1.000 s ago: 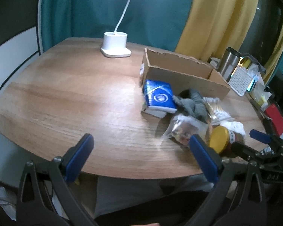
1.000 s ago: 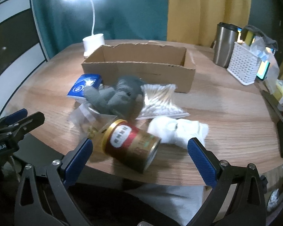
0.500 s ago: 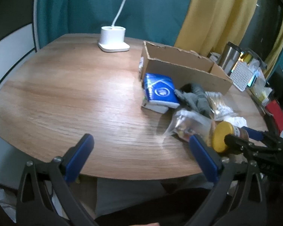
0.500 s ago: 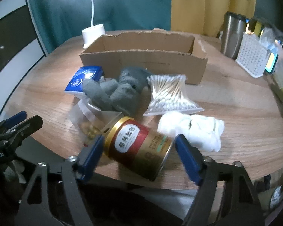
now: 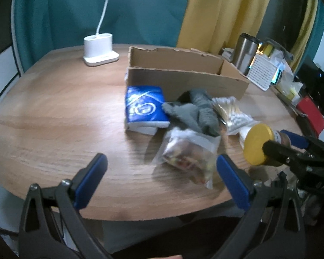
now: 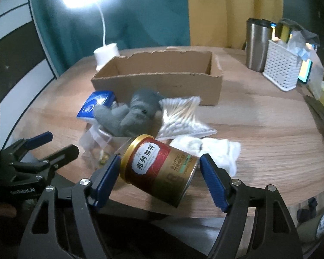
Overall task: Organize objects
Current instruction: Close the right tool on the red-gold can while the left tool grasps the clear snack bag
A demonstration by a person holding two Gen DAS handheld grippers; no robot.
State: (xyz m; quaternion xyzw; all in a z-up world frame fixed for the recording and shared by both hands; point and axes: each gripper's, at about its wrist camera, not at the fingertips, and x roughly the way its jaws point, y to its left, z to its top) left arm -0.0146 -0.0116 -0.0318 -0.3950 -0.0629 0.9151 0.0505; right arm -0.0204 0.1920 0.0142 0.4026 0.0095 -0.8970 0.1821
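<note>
One cylindrical metal tin (image 6: 159, 169), gold-rimmed.

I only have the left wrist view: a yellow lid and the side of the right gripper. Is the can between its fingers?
Observer: Yes. The right gripper straddles the can, one pad at the lid rim and one at the base. I cannot tell whether it is clamped.
Operator: How does the can lie?
Observer: On its side and tilted, with the red and gold label up and the lid end toward the left gripper.
Operator: Anything behind it?
Observer: A white wad sits just beyond the can's base end.
</note>
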